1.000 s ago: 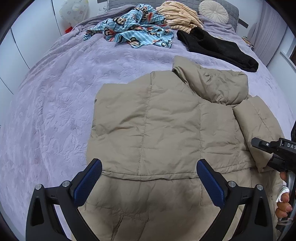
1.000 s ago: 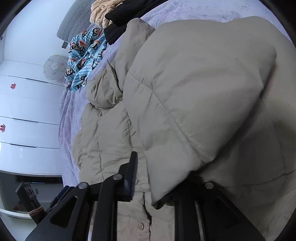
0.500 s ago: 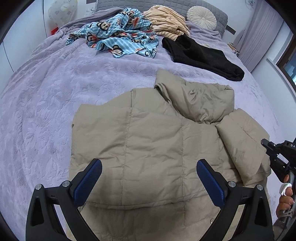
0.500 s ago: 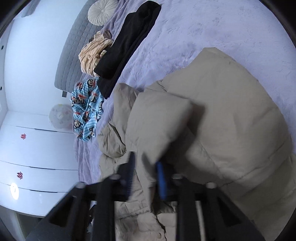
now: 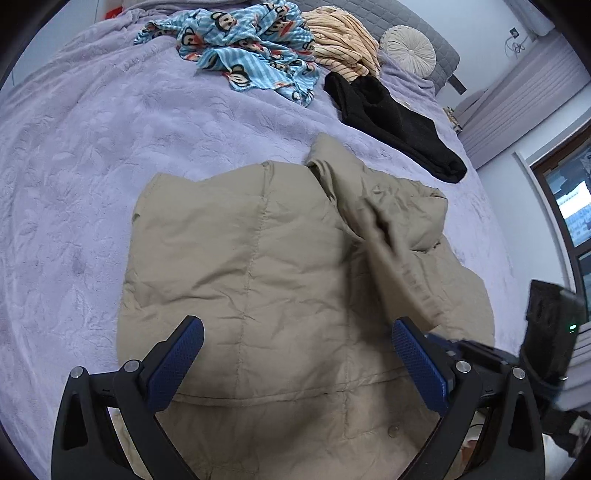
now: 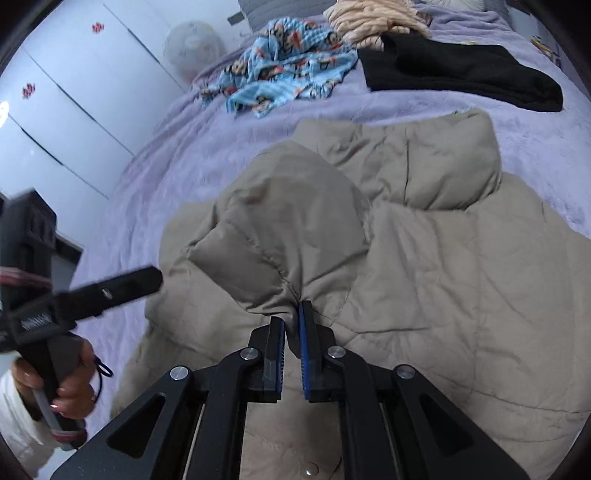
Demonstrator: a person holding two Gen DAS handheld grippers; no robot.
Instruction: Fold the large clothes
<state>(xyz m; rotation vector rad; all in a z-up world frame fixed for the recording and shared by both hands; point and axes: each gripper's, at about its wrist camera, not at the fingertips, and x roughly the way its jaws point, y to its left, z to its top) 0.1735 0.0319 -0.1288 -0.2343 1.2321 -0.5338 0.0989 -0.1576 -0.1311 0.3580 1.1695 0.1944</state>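
Left wrist: left gripper fingers spread, nothing between, above the tan puffer jacket at centre. Monkey-print blanket at 12, black garment at 1, bare purple bedspread at 9.

Right wrist: right gripper pinching the jacket's sleeve. Bed edge and white wardrobe at 10.

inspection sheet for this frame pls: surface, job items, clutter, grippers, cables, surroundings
Surface: bed under a lilac blanket.
Job's things: tan jacket spread flat, sleeve pinched and lifted.
Clutter: blue monkey-print cloth, striped beige garment, black garment, round cushion, all beyond the jacket.
Grippers: left gripper open above the jacket, holding nothing; right gripper shut on the sleeve.
Cables: one wall lead; a cord loop by the left hand.
Surroundings: white wardrobe, window, grey headboard.
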